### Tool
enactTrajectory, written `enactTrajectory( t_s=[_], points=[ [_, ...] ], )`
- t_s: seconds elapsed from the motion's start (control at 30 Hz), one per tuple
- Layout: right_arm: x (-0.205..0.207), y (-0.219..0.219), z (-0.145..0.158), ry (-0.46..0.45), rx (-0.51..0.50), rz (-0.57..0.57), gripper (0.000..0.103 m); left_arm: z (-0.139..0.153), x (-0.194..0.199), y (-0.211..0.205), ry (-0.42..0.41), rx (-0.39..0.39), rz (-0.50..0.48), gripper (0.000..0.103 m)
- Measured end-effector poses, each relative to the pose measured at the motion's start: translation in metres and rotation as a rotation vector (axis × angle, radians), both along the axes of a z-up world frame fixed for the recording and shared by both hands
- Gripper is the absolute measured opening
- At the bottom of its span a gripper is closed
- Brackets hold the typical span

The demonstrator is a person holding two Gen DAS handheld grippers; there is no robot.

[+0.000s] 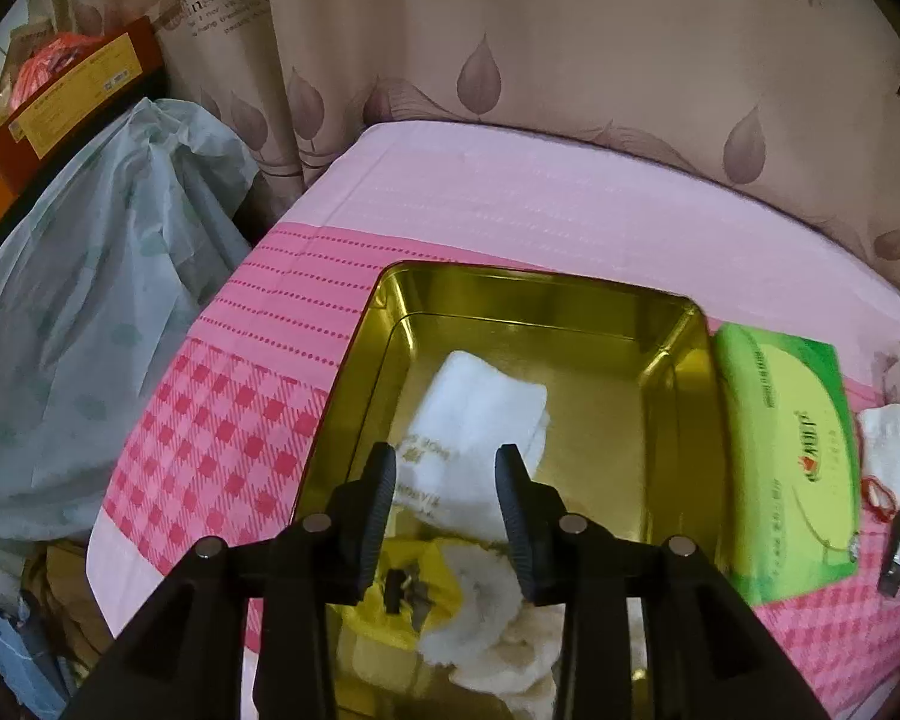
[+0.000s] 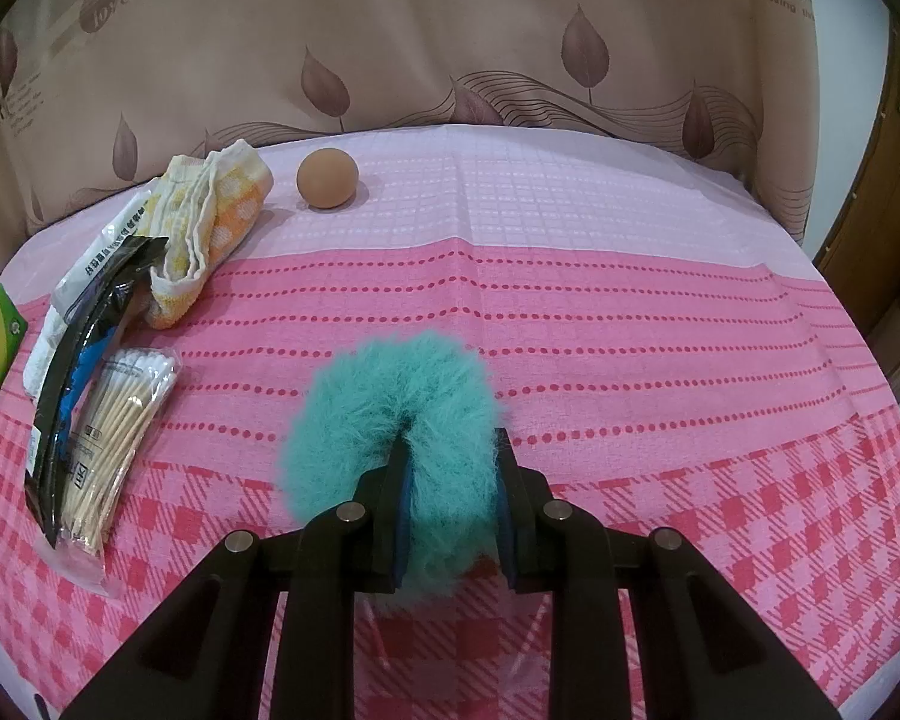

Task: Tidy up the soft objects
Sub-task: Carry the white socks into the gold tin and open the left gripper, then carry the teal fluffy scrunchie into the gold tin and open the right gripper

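— Fingers on my left gripper [image 1: 447, 483] are spread wide with nothing between them. What sits under them?

— I see the gold tin [image 1: 390, 324] in the middle of the frame on the pink tablecloth [image 1: 222, 456]. A white folded towel [image 1: 480, 414] lies inside it, with a cream fluffy cloth [image 1: 492, 606] and a yellow thing [image 1: 384, 606] at the bottom of the frame. A green tissue pack [image 1: 792, 450] lies just right of the tin.

— And my right gripper [image 2: 450, 480]?

— I see it pinching the teal fuzzy scrunchie [image 2: 390, 408], low in the middle of the frame. At the upper left are a brown egg [image 2: 327, 177] and a folded checked towel [image 2: 210, 228]; a cotton swab bag [image 2: 120, 438] lies at the left.
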State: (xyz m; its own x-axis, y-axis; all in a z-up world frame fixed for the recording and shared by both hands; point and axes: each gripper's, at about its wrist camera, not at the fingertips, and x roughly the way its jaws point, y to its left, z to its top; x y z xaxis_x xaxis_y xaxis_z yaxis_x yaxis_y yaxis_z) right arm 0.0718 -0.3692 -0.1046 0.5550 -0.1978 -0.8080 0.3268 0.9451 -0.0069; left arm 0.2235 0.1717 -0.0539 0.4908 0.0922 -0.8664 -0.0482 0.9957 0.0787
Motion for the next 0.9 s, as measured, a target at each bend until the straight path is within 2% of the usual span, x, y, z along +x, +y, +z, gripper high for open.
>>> enactTrajectory(
  t_s=[0.37, 0.57, 0.67, 0.9],
  points=[
    [0.0, 0.002, 0.0, 0.003, -0.007, 0.001, 0.023, 0.025, -0.059, 0.011, -0.08, -0.028, 0.026, 0.036],
    [0.0, -0.002, 0.0, 0.0, 0.001, 0.001, 0.021, 0.023, -0.09, 0.026, -0.114, 0.017, 0.075, 0.037],
    [-0.002, -0.006, 0.002, -0.003, 0.001, -0.003, 0.018, 0.019, -0.099, 0.035, -0.119, 0.024, 0.105, 0.037],
    [-0.004, 0.004, 0.004, -0.015, 0.021, -0.026, 0.016, 0.021, -0.102, 0.055, -0.153, 0.002, 0.176, 0.038]
  ],
)
